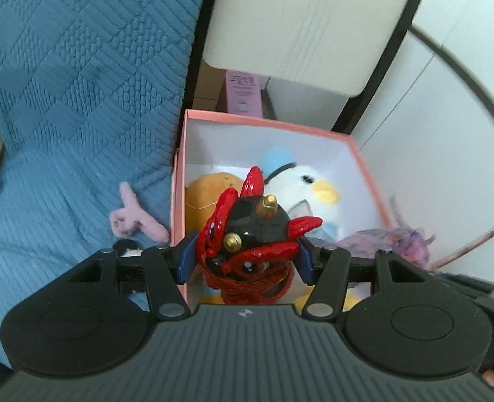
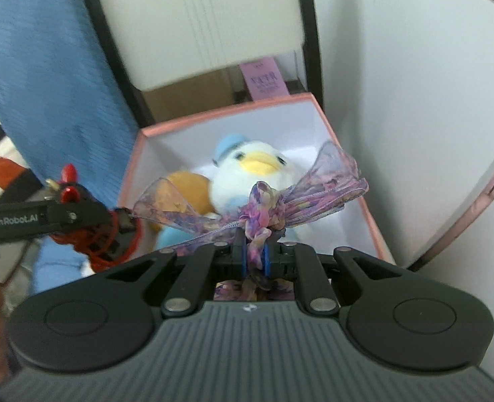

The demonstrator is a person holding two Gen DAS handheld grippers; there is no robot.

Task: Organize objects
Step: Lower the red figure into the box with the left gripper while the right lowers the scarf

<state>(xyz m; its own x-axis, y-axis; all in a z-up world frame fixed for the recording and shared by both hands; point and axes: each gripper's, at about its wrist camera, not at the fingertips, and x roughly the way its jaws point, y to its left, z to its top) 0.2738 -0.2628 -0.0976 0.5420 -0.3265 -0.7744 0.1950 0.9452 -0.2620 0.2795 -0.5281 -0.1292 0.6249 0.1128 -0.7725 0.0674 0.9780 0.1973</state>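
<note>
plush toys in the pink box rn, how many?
2 visible. White duck plush with a blue hat sits toward the back right of the pink box; orange plush lies to its left. More could be hidden beneath them.

A blue textured bedspread (image 1: pixel 69 107) fills the left of both views, lying against the side of a white panel framed in black (image 1: pixel 310 23). Below that panel stand a brown cardboard box (image 2: pixel 193 95) and, just beside it, a lilac printed carton (image 1: pixel 245 92). A plain white wall (image 2: pixel 414 107) occupies the right, crossed by a thin curved black hoop (image 1: pixel 474 80).
</note>
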